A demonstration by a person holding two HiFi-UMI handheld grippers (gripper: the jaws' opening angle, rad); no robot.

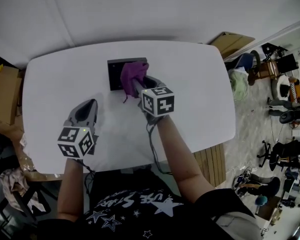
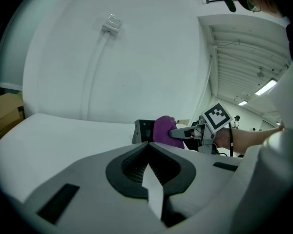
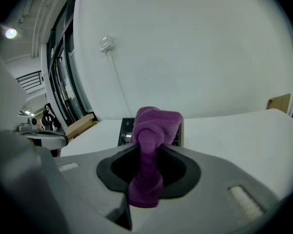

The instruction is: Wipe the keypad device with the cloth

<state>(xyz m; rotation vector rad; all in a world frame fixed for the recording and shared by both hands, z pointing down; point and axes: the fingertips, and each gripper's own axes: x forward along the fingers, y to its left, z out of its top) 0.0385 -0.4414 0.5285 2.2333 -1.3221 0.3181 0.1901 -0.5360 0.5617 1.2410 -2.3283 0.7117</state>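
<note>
A dark keypad device (image 1: pixel 117 74) lies on the white table (image 1: pixel 200 99), towards its far edge. A purple cloth (image 1: pixel 133 74) is bunched on the device's right part, and my right gripper (image 1: pixel 140 85) is shut on it. In the right gripper view the cloth (image 3: pixel 149 145) hangs between the jaws and covers most of the device (image 3: pixel 125 130). My left gripper (image 1: pixel 90 105) rests over bare table to the left and nearer the person, shut and holding nothing. From the left gripper (image 2: pixel 148 144) I see the device (image 2: pixel 143 130), the cloth (image 2: pixel 163 129) and the right gripper (image 2: pixel 178 133) ahead.
Cardboard boxes (image 1: pixel 5 94) stand off the table's left side. A wooden board (image 1: pixel 232 41) leans at the far right corner. Office chairs and clutter (image 1: pixel 285 114) fill the floor to the right. A white wall with a cable duct (image 2: pixel 111 22) stands behind the table.
</note>
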